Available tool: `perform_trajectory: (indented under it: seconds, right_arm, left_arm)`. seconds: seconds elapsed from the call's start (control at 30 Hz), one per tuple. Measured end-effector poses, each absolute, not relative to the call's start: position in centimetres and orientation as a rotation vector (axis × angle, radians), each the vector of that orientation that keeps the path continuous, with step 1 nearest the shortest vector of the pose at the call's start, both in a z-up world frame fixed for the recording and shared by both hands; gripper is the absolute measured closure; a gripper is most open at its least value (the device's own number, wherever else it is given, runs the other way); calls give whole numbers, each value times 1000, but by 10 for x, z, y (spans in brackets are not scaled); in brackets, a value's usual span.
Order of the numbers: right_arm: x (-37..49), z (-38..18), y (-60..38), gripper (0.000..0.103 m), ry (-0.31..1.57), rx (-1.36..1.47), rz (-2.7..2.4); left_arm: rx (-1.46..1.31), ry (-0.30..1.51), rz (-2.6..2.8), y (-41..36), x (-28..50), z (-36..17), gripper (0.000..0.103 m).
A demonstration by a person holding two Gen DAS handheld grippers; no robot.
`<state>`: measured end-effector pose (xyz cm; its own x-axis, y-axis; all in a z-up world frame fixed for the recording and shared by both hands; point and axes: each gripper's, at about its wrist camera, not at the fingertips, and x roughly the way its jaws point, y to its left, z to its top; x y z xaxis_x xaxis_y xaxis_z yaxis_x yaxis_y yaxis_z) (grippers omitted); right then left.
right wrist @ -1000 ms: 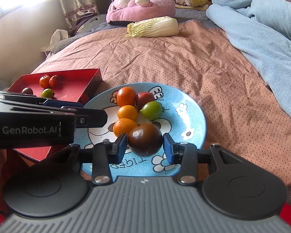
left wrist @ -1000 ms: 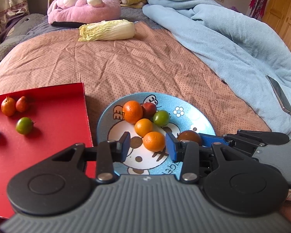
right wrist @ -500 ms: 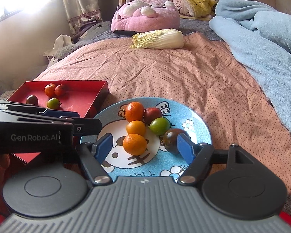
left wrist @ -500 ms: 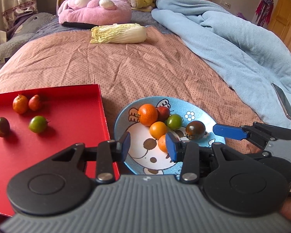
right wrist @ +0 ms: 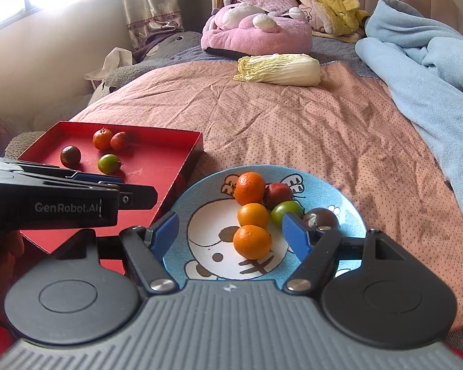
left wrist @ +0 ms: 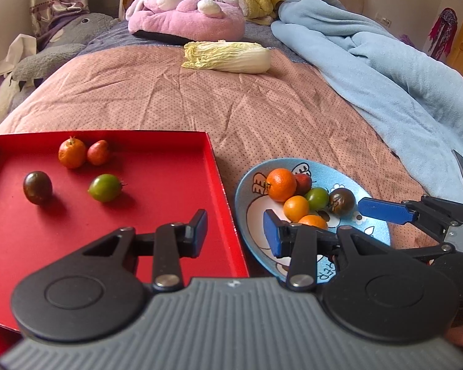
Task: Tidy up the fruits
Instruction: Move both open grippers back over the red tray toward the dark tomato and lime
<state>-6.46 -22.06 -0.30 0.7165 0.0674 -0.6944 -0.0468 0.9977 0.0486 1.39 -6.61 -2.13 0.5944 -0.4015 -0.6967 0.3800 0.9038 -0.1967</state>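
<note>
- Fruits, sorted part: the blue plate (right wrist: 339, 191) on the bed carries six pieces — a large orange (right wrist: 249, 188) at the far side, a red fruit (right wrist: 277, 195) touching it, a green tomato (right wrist: 286, 213), a dark tomato (right wrist: 322, 217) at the right, and two small oranges (right wrist: 252, 215) (right wrist: 252, 241) in a line toward the camera.
- Fruits, unsorted part: the red tray (left wrist: 169, 185), just left of the plate, holds four pieces — an orange-red fruit (left wrist: 72, 153) touching a small red one (left wrist: 98, 153), a dark tomato (left wrist: 37, 187) and a green tomato (left wrist: 105, 187), the last two standing apart.
- Progress (judged): rather more than half done if the plate is the destination; four pieces appear left to move.
- Right tongs (right wrist: 231, 232): spread wide and empty, over the near part of the plate.
- Left tongs (left wrist: 234, 231): parted and empty, straddling the tray's right edge.
- Surroundings: pink dotted bedspread (right wrist: 293, 129), napa cabbage (right wrist: 277, 69), blue blanket (left wrist: 385, 71), pink plush (right wrist: 256, 30).
</note>
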Motion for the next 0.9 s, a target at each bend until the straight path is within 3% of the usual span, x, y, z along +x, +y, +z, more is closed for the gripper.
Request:
perform_trajectory:
  seconds: [0.9]
  right_arm:
    - [-23,-7,-141,25,804,-72,223]
  left_arm:
    - [-108,843,-267,17,42,-38,60]
